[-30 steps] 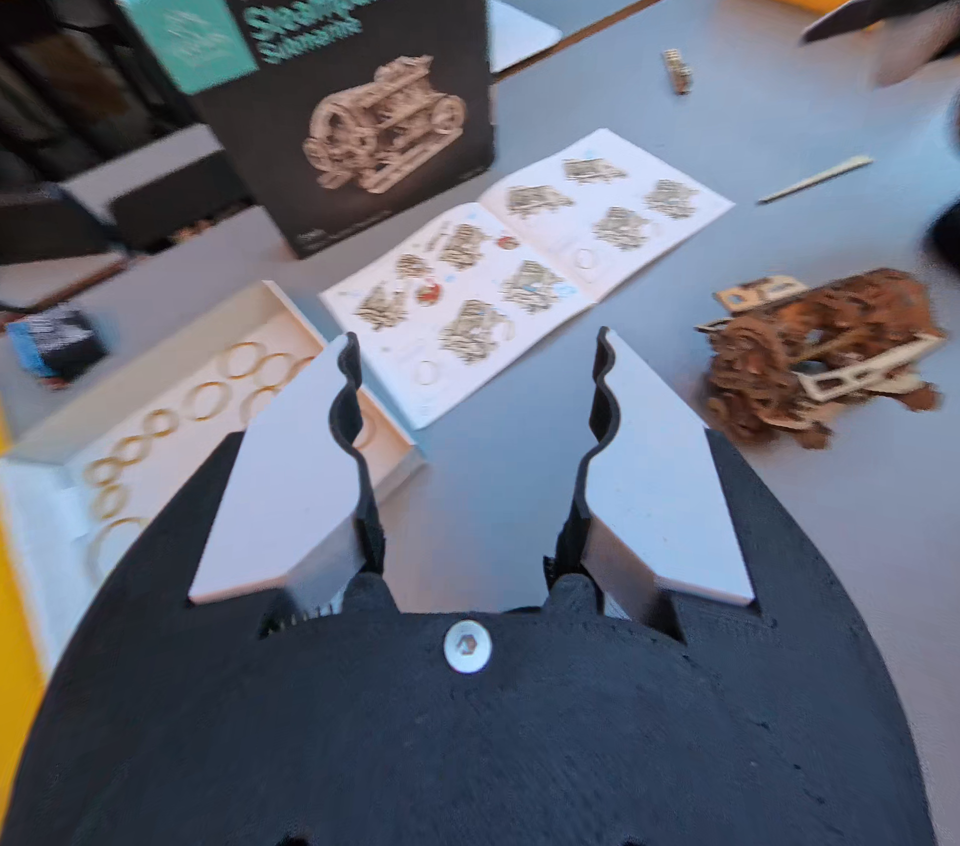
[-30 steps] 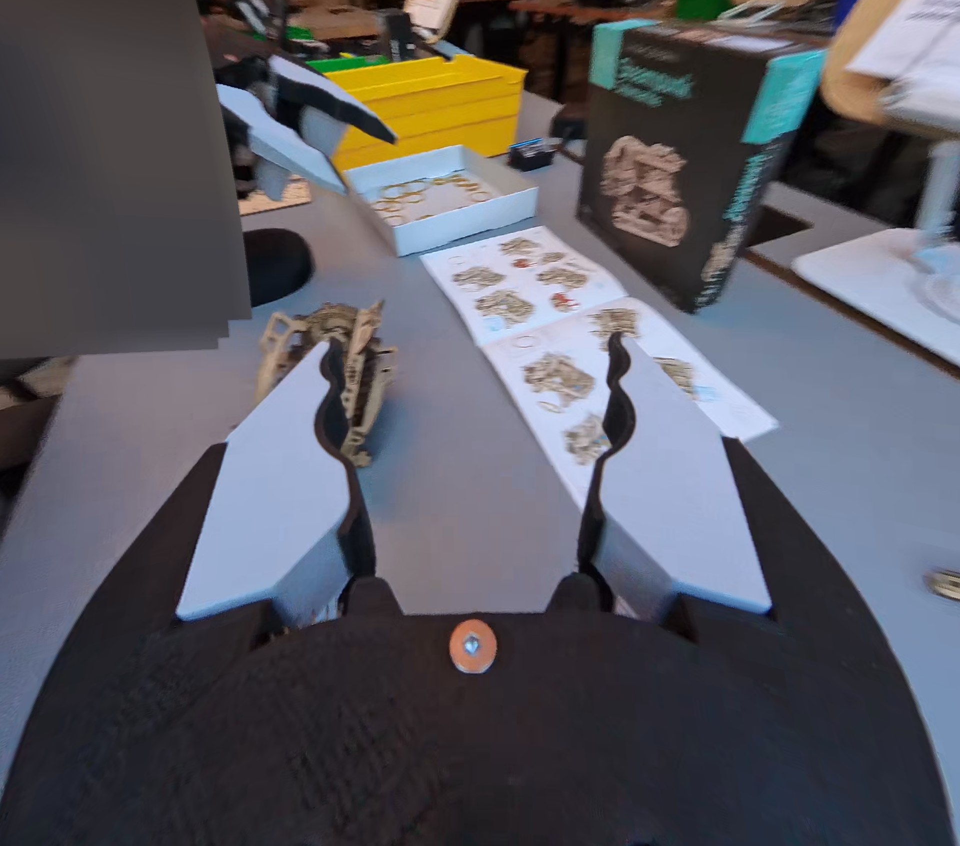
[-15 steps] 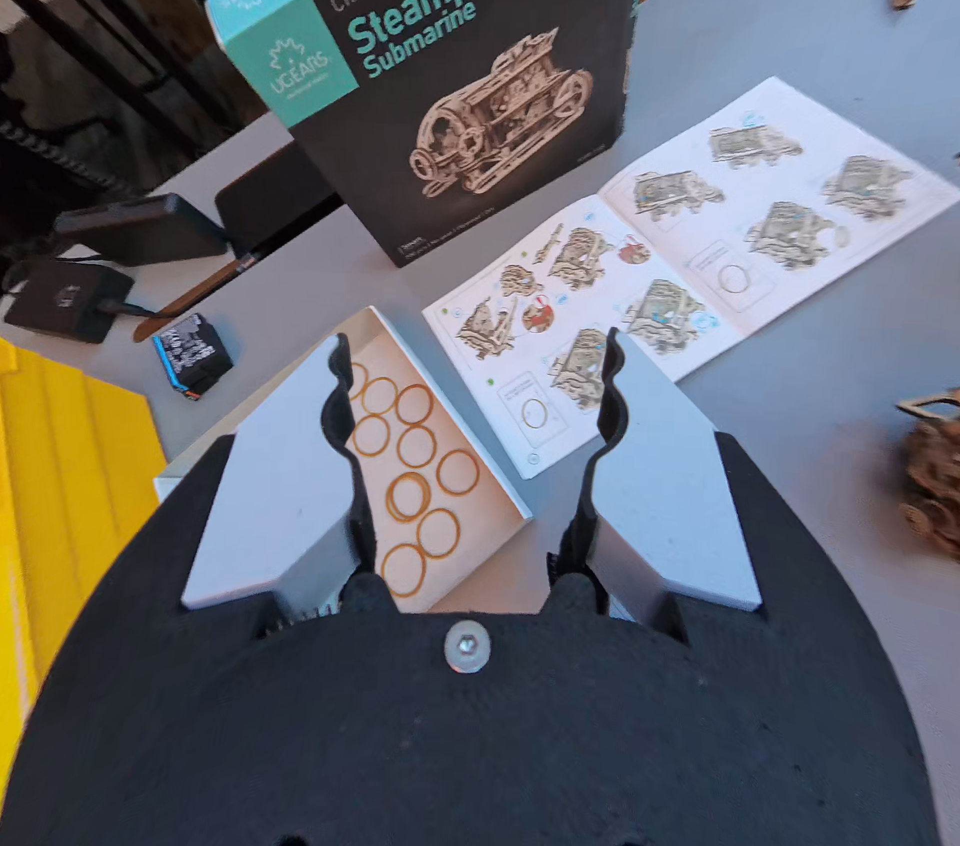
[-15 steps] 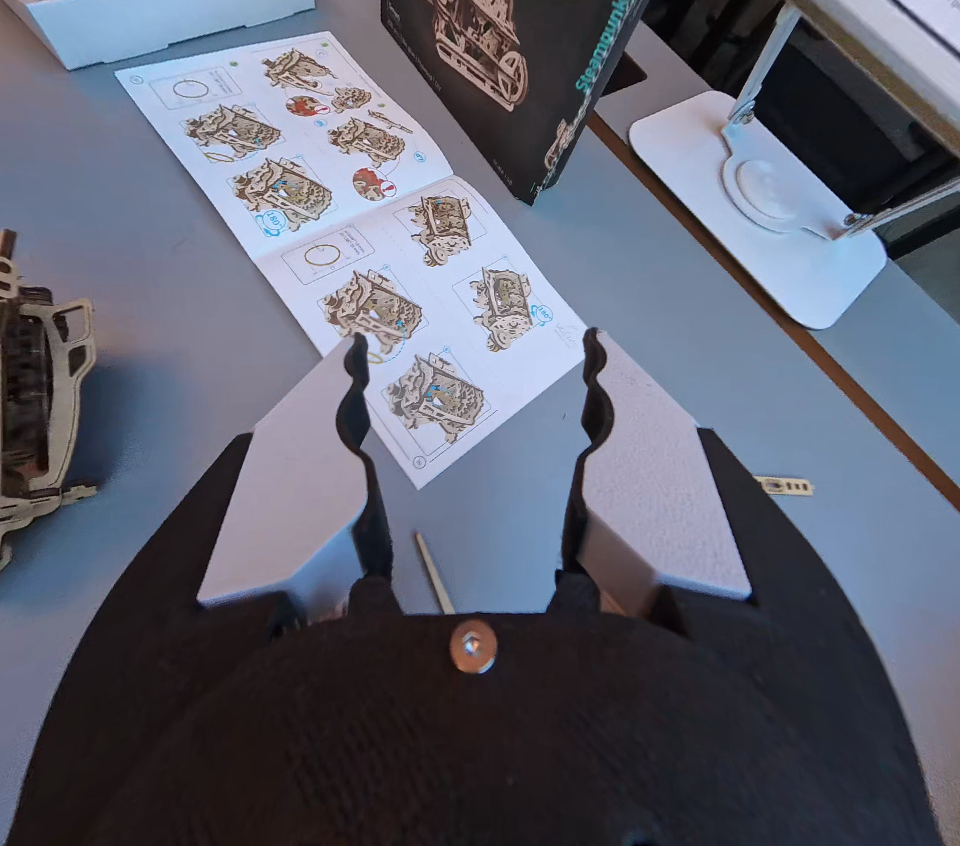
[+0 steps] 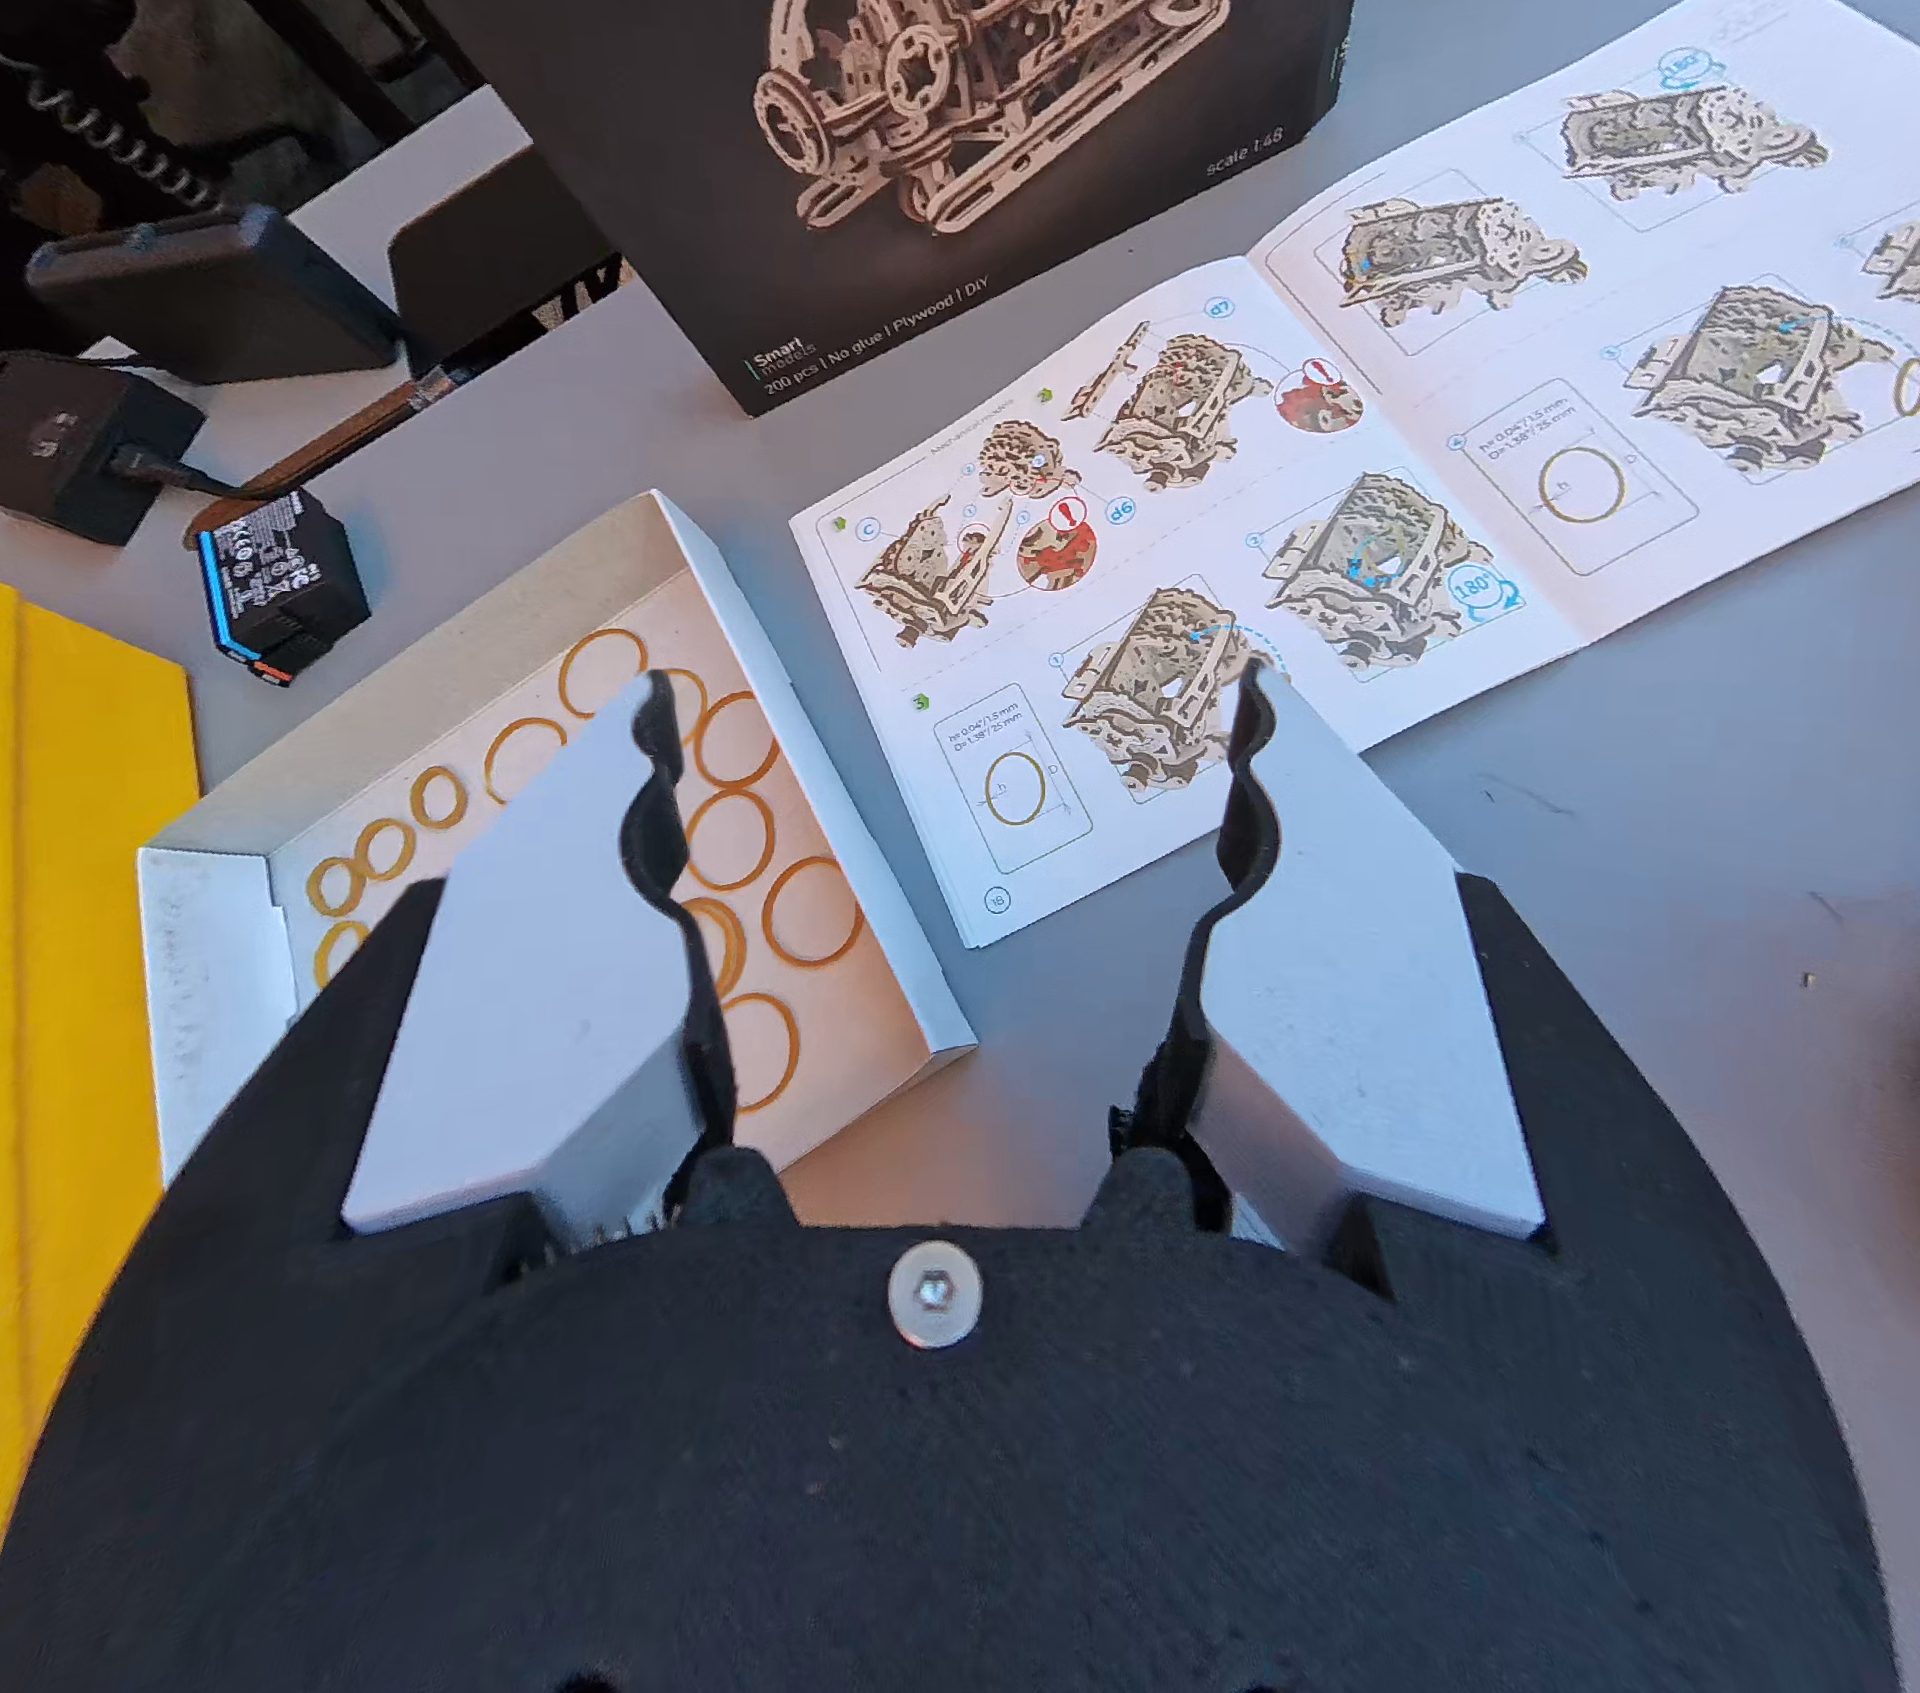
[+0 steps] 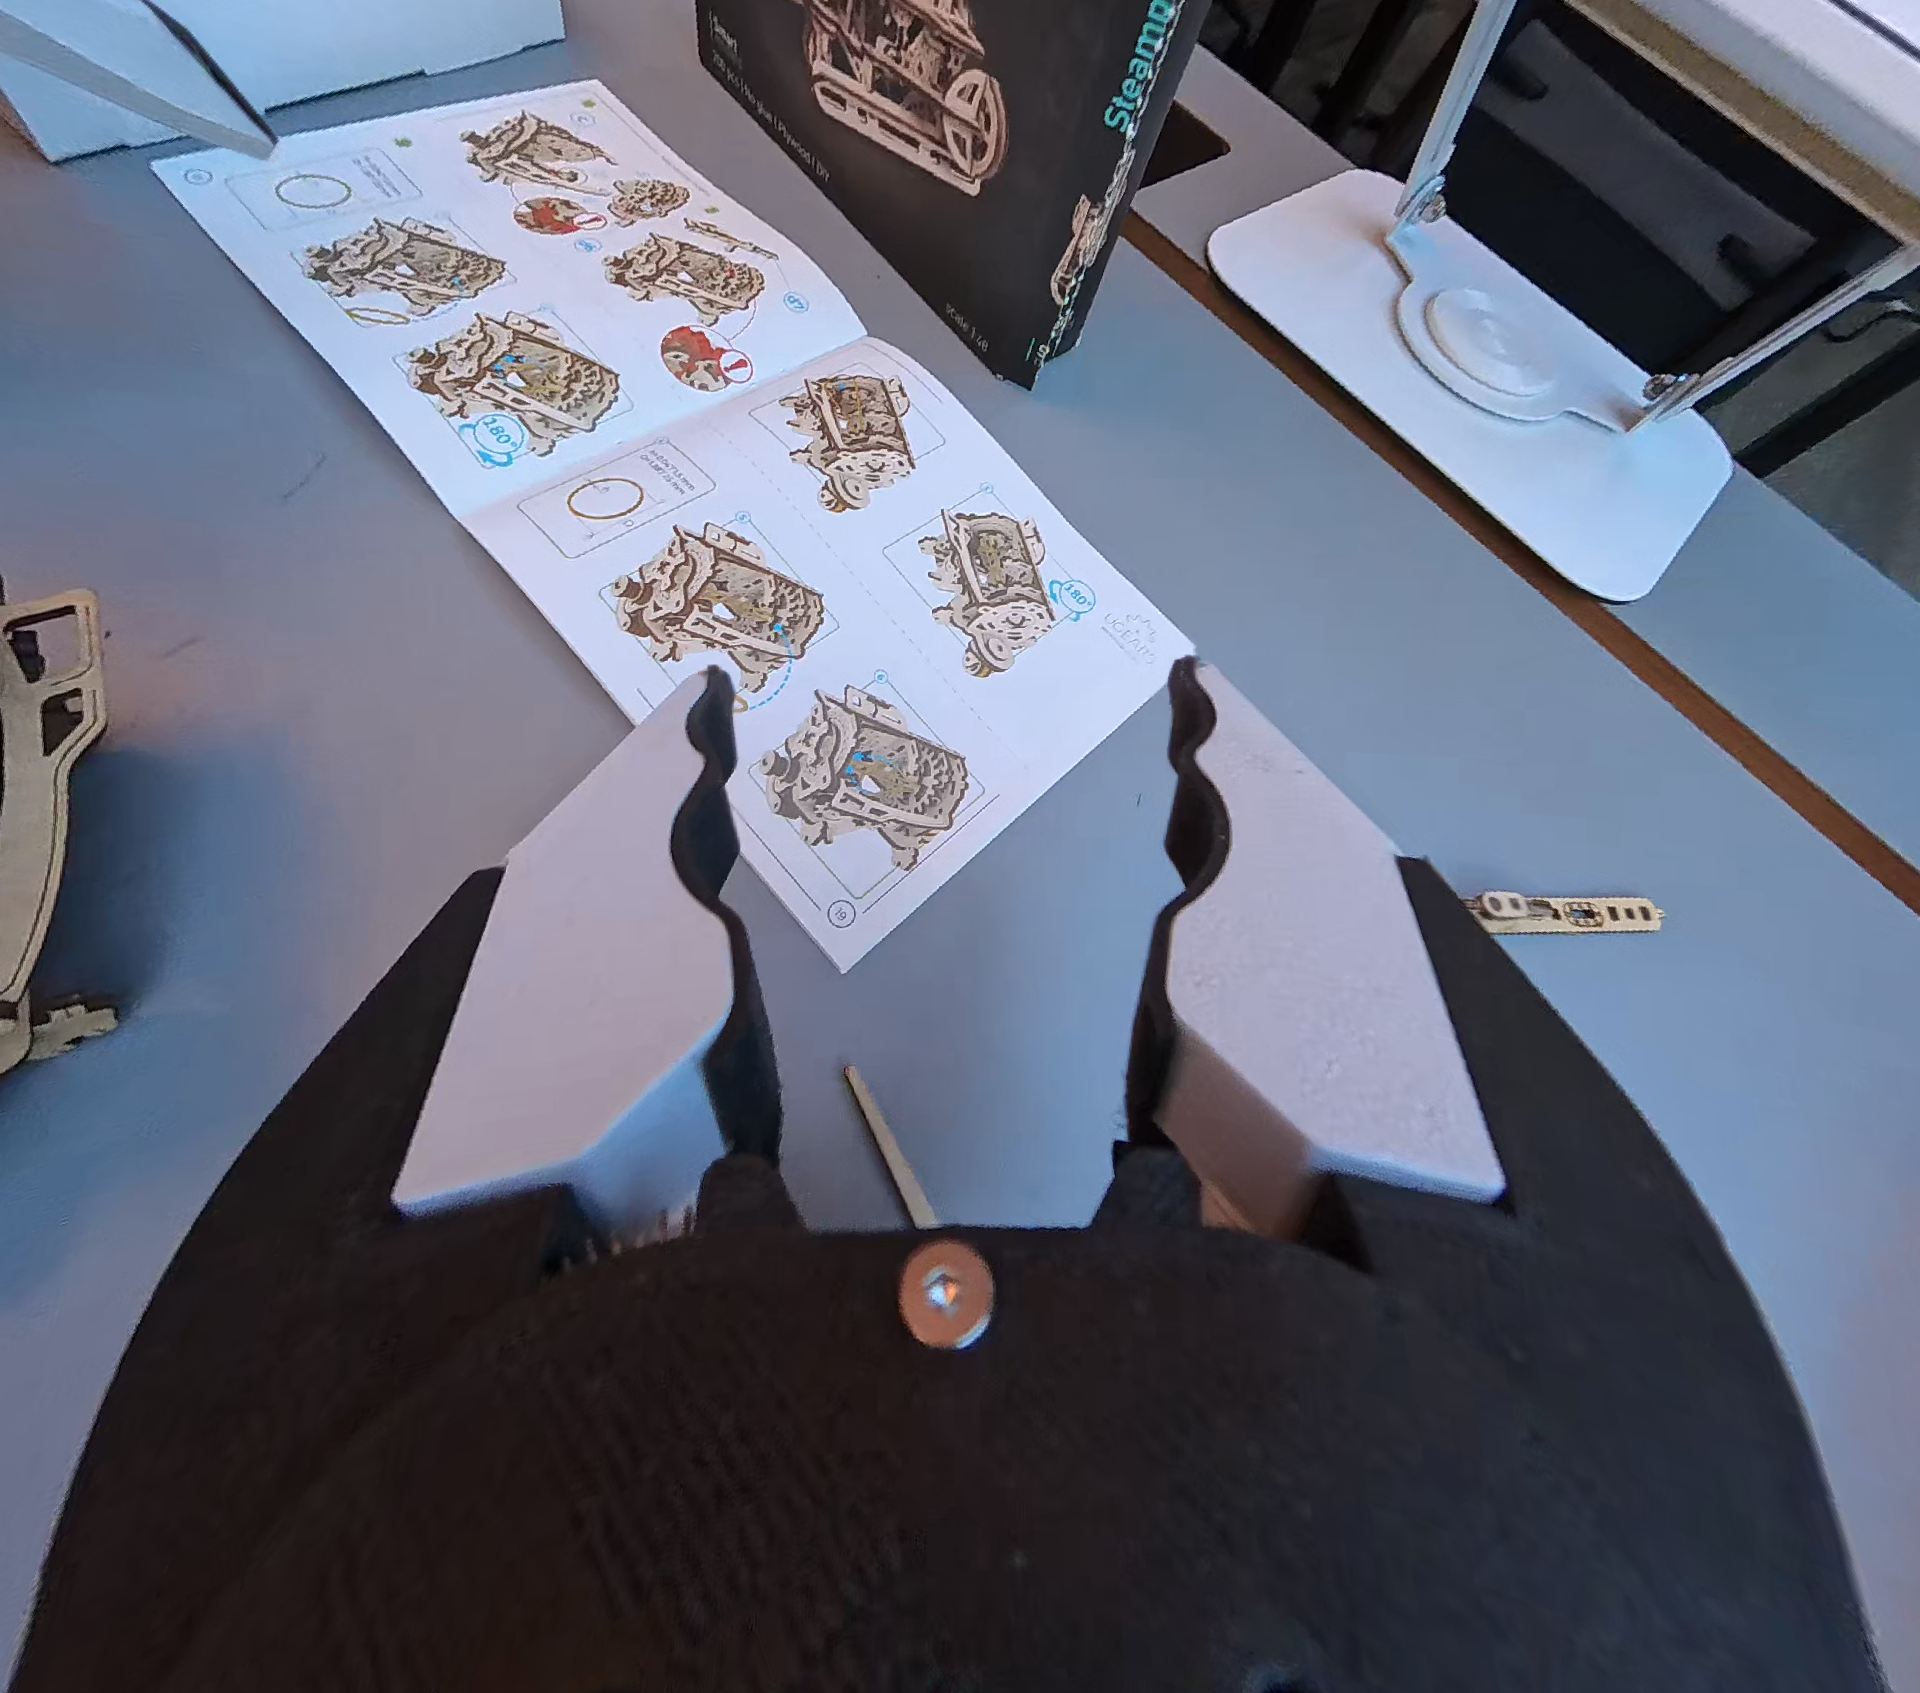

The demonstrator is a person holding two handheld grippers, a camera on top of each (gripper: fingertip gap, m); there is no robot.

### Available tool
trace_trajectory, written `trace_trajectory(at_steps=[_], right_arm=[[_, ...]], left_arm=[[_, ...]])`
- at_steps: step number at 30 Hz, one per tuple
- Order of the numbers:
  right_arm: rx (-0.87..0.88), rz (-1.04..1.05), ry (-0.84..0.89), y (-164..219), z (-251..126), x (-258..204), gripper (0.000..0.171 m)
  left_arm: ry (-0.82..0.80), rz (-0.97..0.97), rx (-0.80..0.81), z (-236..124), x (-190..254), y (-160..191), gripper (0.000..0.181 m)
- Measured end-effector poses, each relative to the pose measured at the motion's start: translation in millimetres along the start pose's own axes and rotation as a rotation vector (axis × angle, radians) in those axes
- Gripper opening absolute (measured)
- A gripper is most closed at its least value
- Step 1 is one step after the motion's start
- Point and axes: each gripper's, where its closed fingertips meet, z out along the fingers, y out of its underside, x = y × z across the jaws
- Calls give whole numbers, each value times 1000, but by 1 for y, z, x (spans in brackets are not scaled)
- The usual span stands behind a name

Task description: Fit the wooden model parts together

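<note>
Left wrist view: left gripper [image 5: 951, 687] spread wide, holding nothing, above a white tray [image 5: 831, 822] of rubber bands [image 5: 816, 911] beside the open instruction booklet [image 5: 1455, 417]; no model here. Right wrist view: right gripper [image 6: 951, 677] also spread and empty, over the booklet's corner; the wooden model [image 6: 42, 770] pokes in at the table's [image 6: 312, 563] left edge, thin stick [image 6: 888, 1144] between the fingers, flat wooden strip [image 6: 1569, 913] just right.

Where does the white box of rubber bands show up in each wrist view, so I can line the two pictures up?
Left wrist view: the white box lies lower left, partly behind the left gripper.
Right wrist view: the white box sits in the top left corner, far from the right gripper.
Shared landmark: the open instruction booklet beside it.
</note>
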Motion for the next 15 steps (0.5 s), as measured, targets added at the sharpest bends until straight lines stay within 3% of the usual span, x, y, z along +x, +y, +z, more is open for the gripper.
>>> trace_trajectory(at_steps=[9,15], right_arm=[[-8,-24,63,-5,-6,5,91],[-87,34,268,15,-59,29,114]], left_arm=[[-39,-13,57,-12,-5,-12,108],[1,-126,45,-41,19,-3,123]])
